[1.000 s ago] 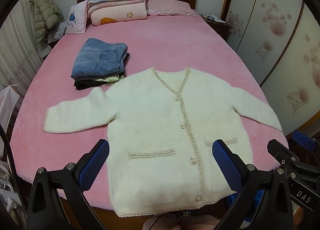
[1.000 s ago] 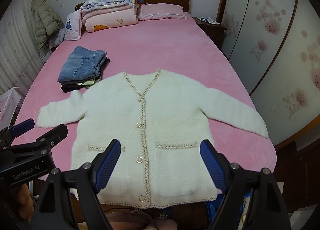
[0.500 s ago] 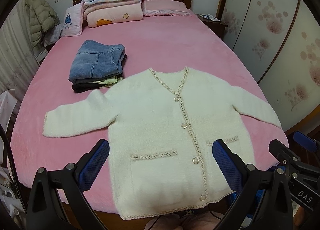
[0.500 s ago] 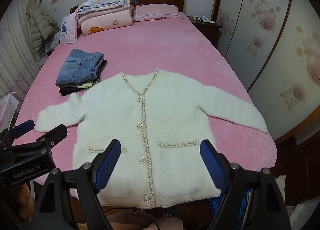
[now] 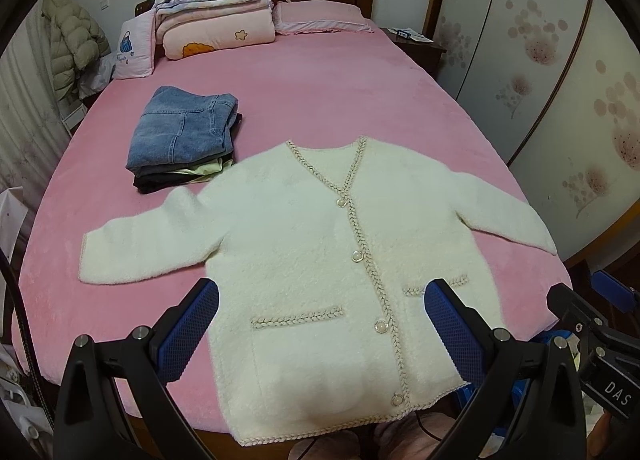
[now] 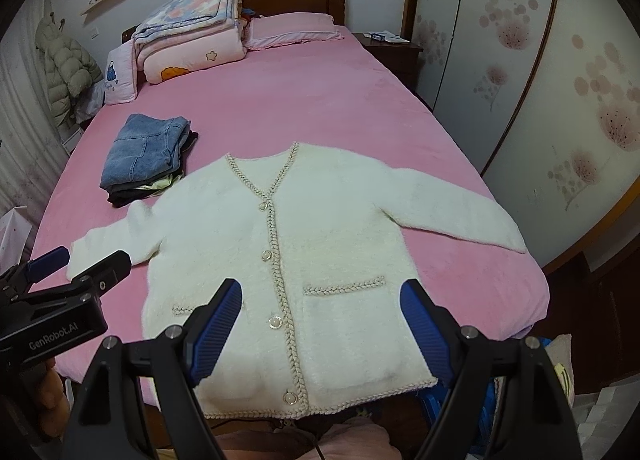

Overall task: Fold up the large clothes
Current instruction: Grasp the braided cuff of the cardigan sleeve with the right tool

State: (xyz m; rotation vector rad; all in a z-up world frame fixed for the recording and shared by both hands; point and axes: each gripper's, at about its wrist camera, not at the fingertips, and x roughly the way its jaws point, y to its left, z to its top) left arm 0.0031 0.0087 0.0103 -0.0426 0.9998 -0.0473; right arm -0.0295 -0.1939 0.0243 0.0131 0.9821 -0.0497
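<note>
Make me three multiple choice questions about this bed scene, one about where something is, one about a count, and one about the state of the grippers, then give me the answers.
1. Where does the folded clothes pile topped with jeans lie?
A. Beyond the cardigan's left sleeve, on the bed
B. On the nightstand
C. On top of the cardigan

2. How many buttons show down the front of the white cardigan?
A. Two
B. Four
C. Seven

3. How are the left gripper and right gripper?
A. Both shut on the hem
B. Left shut on a sleeve, right open
C. Both open, holding nothing

Answers:
1 A: the pile sits on the pink bed, past the sleeve as seen from the left wrist.
2 B: four pearl-like buttons line the braided placket.
3 C: each pair of blue fingers stands wide apart over the cardigan, gripping no fabric.
</note>
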